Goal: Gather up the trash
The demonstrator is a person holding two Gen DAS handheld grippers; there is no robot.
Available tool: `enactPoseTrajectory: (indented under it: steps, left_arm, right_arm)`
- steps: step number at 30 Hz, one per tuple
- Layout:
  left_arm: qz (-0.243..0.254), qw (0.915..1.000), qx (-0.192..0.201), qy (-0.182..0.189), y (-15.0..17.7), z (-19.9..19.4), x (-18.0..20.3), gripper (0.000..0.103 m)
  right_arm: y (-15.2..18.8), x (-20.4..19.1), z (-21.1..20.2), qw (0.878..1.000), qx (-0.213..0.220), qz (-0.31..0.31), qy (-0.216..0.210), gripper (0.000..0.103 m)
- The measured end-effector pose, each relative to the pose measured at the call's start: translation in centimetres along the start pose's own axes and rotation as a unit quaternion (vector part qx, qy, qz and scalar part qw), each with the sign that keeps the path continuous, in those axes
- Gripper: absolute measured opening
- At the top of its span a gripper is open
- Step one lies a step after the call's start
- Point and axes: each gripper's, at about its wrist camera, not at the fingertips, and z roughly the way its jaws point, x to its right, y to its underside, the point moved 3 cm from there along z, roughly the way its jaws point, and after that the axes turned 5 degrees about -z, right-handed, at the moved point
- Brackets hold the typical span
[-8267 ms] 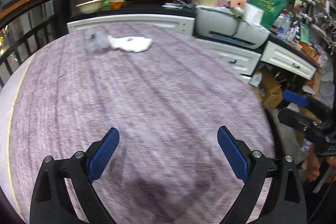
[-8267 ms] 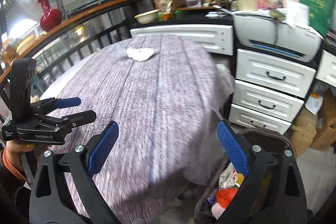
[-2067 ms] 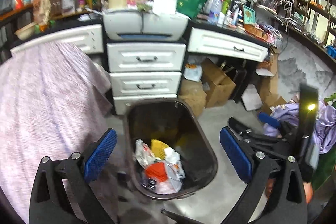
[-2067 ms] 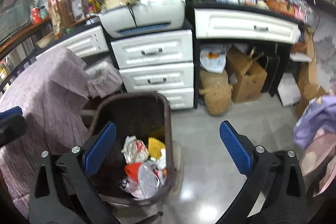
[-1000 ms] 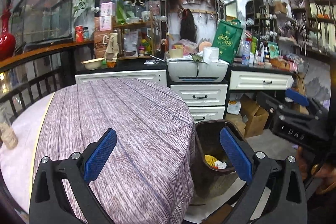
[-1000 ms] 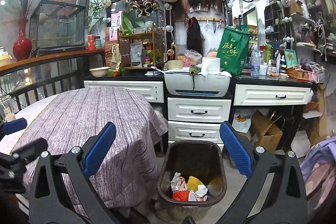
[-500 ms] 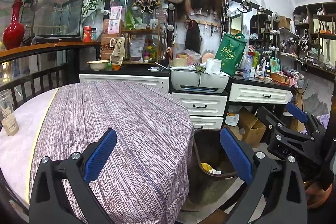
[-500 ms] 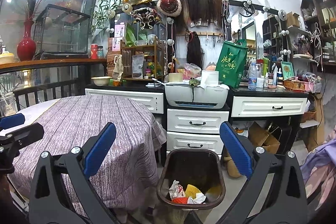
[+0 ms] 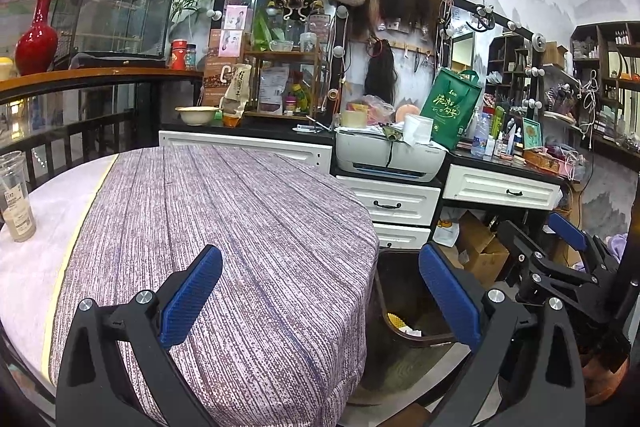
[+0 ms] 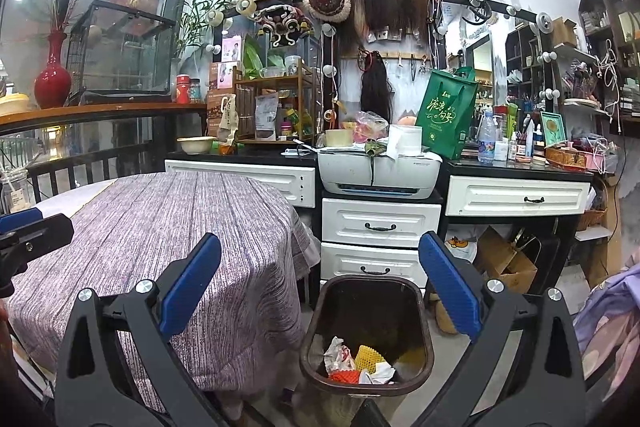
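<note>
the left gripper [image 9: 320, 293] sits at the bottom of its frame with its blue-padded jaws spread wide and nothing between them. under it, filling the lower left and centre, lies the round table [image 9: 224, 211] covered by a purple striped cloth. a plastic cup [image 9: 16, 197] with a pale drink stands at the far left edge on the table's lighter part. to the right of the table's edge, in the lower centre-right, the dark trash bin [image 9: 404, 291] shows part of its inside with a yellow scrap and a white scrap. the right gripper [image 9: 560, 259] appears at the right edge of this view.

in the right wrist view the right gripper [image 10: 320, 291] also stands wide apart, holding nothing. the trash bin [image 10: 368, 331] is at the bottom centre, between the blue pads in the frame, standing on the floor just beside the table [image 10: 168, 227]. inside it lies trash [image 10: 360, 363]: a crumpled white wrapper, a yellow mesh piece, something orange-red and white paper. behind the bin, in the middle of the frame, are white drawers [image 10: 380, 227] with a white printer [image 10: 380, 169] on top, and a green bag [image 10: 446, 113] stands to the upper right of it. a red vase [image 10: 52, 79] is on the ledge at the upper left.
</note>
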Motion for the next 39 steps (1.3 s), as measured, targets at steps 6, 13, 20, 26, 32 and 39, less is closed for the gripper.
enactPoseTrajectory:
  steps: [6,13,20,26,32,39]
  left_arm:
    - [0.0,1.0,-0.004,0.0,0.0,0.2,-0.1,0.098]
    - [0.001,1.0,-0.007,0.0,0.2,0.4,-0.1,0.098]
    - [0.001,0.9999,-0.01,0.003,0.4,0.5,-0.1,0.098]
    - [0.001,0.9999,-0.011,0.004,0.4,0.5,0.0,0.098]
    - [0.002,0.9999,-0.015,0.005,0.5,0.6,0.0,0.098]
    - [0.002,0.9998,-0.018,0.006,0.7,0.7,0.2,0.098]
  right_arm:
    - [0.0,0.0,0.1,1.0,-0.002,-0.001,-0.004,0.097]
    - [0.0,0.1,0.4,1.0,-0.006,0.0,-0.006,0.097]
    - [0.1,0.1,0.8,1.0,-0.011,0.0,-0.008,0.097]
    - [0.1,0.0,0.9,1.0,-0.012,-0.002,-0.009,0.097]
    - [0.1,0.1,1.1,1.0,-0.017,0.001,-0.012,0.097]
    - [0.2,0.1,1.1,1.0,-0.017,0.001,-0.013,0.097]
